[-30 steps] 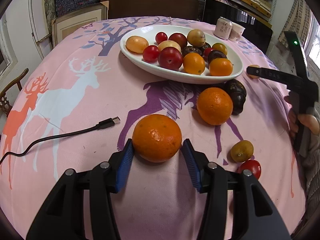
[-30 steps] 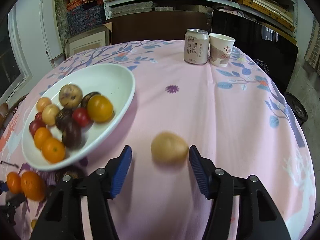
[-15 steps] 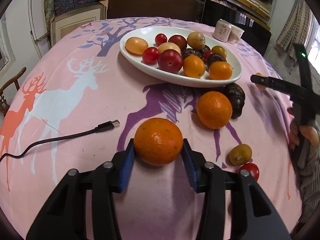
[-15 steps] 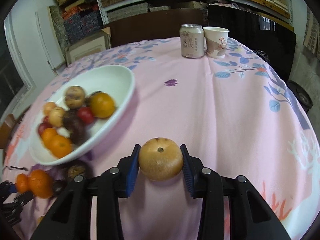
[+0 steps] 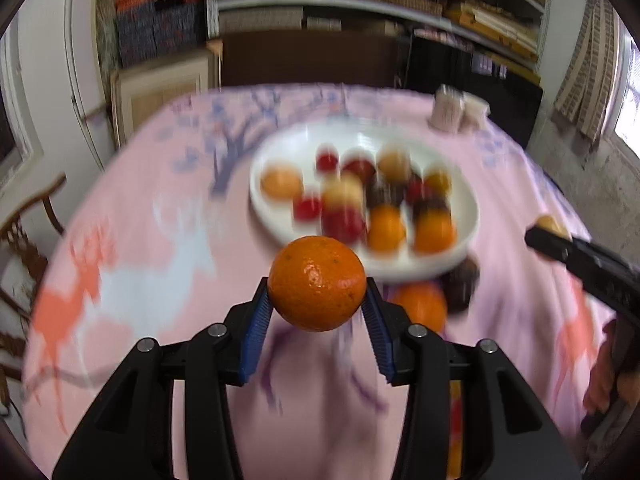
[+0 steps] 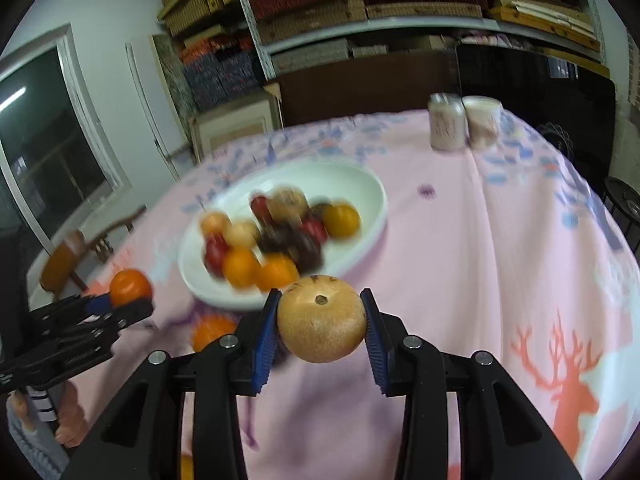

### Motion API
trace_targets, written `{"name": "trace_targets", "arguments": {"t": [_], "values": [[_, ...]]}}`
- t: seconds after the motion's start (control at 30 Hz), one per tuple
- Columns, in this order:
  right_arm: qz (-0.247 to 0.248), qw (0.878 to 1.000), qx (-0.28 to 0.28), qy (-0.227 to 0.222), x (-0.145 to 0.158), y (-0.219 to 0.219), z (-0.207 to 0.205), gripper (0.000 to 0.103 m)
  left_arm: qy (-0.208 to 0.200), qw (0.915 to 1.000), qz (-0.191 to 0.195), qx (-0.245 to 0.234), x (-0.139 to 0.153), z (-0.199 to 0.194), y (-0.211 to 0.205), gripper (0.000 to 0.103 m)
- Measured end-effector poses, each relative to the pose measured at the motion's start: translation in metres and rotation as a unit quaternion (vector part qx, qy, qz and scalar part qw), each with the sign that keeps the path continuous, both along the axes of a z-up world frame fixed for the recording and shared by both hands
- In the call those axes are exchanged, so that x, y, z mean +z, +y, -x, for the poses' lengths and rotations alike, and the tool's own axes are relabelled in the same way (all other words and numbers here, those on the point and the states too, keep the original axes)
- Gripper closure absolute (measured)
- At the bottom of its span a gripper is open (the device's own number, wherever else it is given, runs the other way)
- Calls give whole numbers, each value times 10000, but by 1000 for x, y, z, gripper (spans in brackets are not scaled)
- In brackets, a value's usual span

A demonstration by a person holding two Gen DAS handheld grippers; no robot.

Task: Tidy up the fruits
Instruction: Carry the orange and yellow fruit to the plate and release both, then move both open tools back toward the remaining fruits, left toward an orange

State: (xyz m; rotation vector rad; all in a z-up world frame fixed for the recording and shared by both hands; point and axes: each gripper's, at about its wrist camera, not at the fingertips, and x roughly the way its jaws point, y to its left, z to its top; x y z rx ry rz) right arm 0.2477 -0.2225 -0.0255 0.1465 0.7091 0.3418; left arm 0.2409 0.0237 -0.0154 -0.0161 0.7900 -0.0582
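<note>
Round table w/ a pink tablecloth [image 5: 168, 264] printed w/ deer and tree shapes, in a storeroom: shelves [image 6: 400, 12] stacked w/ flat boxes behind, a window at the left of the right wrist view, and a wooden chair [image 5: 24, 232] beside the table.

Left gripper [image 5: 317, 312] is clamped on an orange [image 5: 317, 283], lifted clear of the cloth. Right gripper [image 6: 320, 328] has its blue pads pressed on a tan round fruit [image 6: 321, 319], also off the table.

White oval dish [image 6: 360, 184] sits mid-table holding mixed fruit (red, orange, dark, tan; blurred). Another orange [image 5: 420, 304] and a dark fruit [image 5: 460, 284] lie on the cloth just beside the dish. A can [image 6: 446, 126] and paper cup [image 6: 482, 120] stand touching at the far edge.
</note>
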Motion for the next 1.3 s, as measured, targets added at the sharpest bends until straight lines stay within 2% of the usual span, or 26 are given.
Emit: {"name": "trace_targets", "arguments": {"t": [0.07, 0.17, 0.33, 0.47, 0.5, 0.53, 0.6, 0.73, 0.8, 0.97, 1.0, 1.03, 1.1, 1.3], "values": [[-15, 9999, 3, -119, 17, 10, -17, 63, -136, 9998, 141, 90, 16, -21, 3, 58], [-134, 9998, -22, -115, 26, 26, -45, 63, -125, 9985, 499, 162, 24, -52, 9, 58], [-36, 9999, -102, 44, 11, 47, -81, 63, 70, 9972, 693, 274, 14, -103, 12, 58], [226, 9997, 87, 8, -2, 66, -88, 62, 171, 9979, 570, 265, -2, -127, 7, 58], [250, 9995, 169, -30, -4, 69, -87, 49, 200, 9979, 568, 256, -6, -129, 6, 58], [275, 9994, 214, -50, -6, 70, -87, 32, 267, 9978, 565, 226, -12, -132, 5, 58], [272, 9994, 71, -207, -3, 67, -84, 28, 315, 9980, 518, 193, -17, -134, 4, 54], [61, 9995, 12, -317, 7, 51, -78, 27, 133, 9980, 550, 297, -8, -127, 12, 42], [-126, 9995, -16, -278, 7, 43, -75, 21, 30, 9979, 564, 323, -2, -120, 15, 39], [-548, 9981, -211, -180, 8, 21, -63, 21, -160, 9975, 552, 404, 12, -85, 21, 35], [-582, 9977, -256, -219, 9, 17, -58, 20, -182, 9974, 586, 379, 12, -78, 21, 32], [-607, 9973, -307, -260, 9, 13, -51, 16, -207, 9972, 638, 335, 11, -62, 21, 28], [-730, 9959, -442, -288, 4, 0, -33, 11, -194, 9979, 542, 308, 5, -39, 16, 27], [-1476, 9857, -805, -79, -14, -39, -3, 8, 30, 9993, 364, 57, -24, 8, -5, 27]]}}
